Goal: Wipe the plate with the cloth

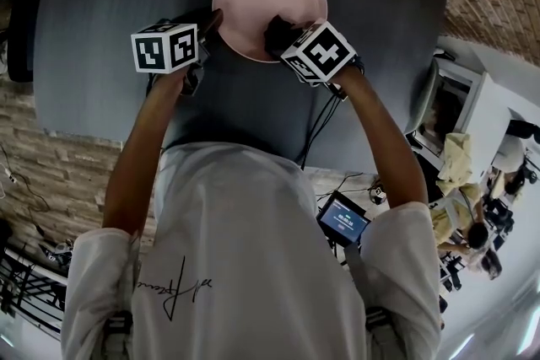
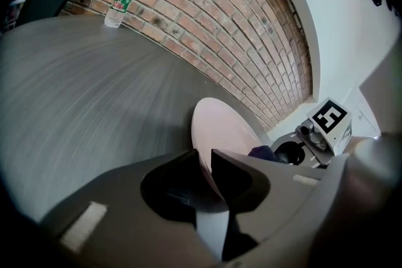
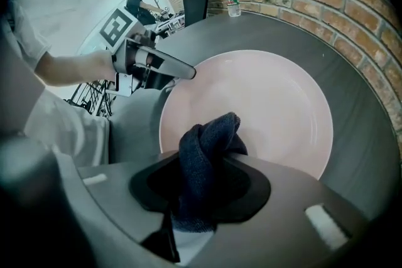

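From overhead, the right gripper [image 1: 285, 40] hides its own jaws under that marker cube [image 1: 323, 52], and up close the cloth [image 3: 202, 163] blocks the plate [image 3: 270, 110] near rim (bottle [image 2: 121, 0] label's too small to read)

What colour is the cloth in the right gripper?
Dark blue cloth, best seen in the right gripper view.
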Demonstrator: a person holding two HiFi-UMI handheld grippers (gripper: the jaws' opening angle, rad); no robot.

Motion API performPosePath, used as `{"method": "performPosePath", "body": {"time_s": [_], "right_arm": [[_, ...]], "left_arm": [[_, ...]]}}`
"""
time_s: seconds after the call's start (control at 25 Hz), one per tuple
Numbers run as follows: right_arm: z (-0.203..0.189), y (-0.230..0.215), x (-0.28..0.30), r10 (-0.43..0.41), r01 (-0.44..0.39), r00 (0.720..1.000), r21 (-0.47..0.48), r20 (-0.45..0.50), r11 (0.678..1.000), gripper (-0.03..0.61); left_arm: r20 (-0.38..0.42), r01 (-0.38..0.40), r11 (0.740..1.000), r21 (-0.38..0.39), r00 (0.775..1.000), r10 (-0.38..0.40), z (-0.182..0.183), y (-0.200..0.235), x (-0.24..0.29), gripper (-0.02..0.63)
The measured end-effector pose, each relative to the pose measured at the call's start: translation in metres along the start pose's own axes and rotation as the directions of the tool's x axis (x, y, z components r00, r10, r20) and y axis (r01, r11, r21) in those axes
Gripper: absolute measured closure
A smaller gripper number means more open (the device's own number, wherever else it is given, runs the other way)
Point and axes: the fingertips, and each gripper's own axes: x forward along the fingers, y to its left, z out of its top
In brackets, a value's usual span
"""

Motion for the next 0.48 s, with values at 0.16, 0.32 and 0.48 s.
{"method": "performPosePath", "body": {"time_s": [0.16, 0.32, 0.48], "right_arm": [[-0.004, -0.006, -0.002, -0.009, 0.008, 1.0, -0.018, -0.023, 1.0, 0.44], [-0.007, -0.012, -0.004, -0.02, 0.018, 0.999, -0.045, -0.046, 0.999, 0.44], [-0.009, -0.018, -0.004, -0.042, 0.036, 0.997, -0.086, -0.071, 0.996, 0.44]], "left_arm": [[-0.004, 0.0, 1.0, -0.003, 1.0, 0.0, -0.002, 0.001, -0.002, 0.521], [0.006, -0.003, 1.0, 0.004, 1.0, 0.003, 0.0, 0.0, -0.002, 0.521], [0.01, -0.003, 1.0, 0.01, 1.0, 0.003, 0.001, -0.001, -0.001, 0.522]]}}
